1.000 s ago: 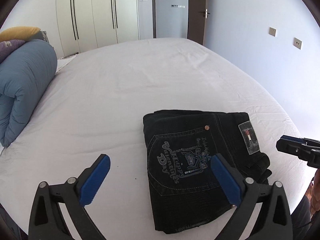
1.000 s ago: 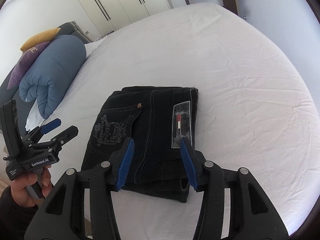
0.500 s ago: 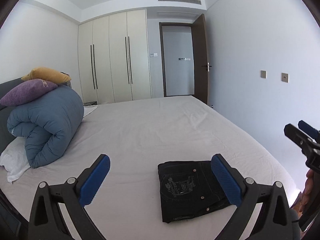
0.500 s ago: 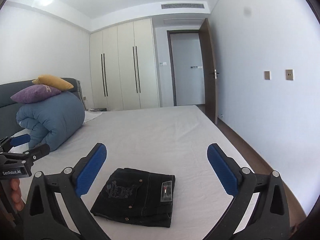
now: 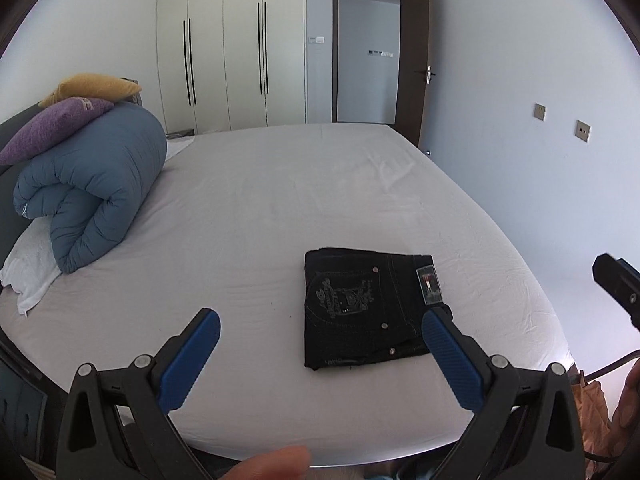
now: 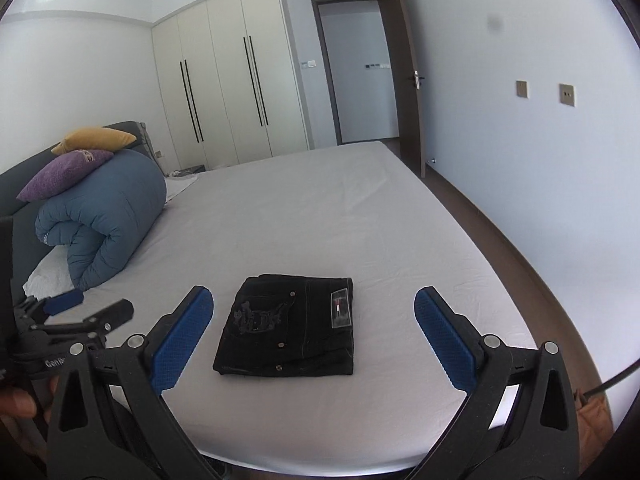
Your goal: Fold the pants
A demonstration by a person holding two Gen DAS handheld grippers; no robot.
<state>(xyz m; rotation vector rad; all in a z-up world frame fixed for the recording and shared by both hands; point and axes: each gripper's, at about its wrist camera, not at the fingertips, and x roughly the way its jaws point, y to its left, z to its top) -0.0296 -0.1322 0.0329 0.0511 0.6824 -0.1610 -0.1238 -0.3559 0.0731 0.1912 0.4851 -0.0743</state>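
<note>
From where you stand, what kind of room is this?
A bedroom, by the look of it: a wide bed with a white sheet, a rolled blue duvet with cushions stacked at its head, and tall built-in wardrobes beside the door. Folded black pants lie on the bed.

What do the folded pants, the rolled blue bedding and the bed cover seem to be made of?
Folded pants: probably black denim, matte, judging by contrast stitching, metal rivets and a sewn waistband patch.
Rolled blue bedding: likely a padded quilt with a smooth woven shell; it looks puffy, with stitched channels.
Bed cover: appears to be thin white woven cloth, matte, with fine creases; the fibre cannot be told.
</note>
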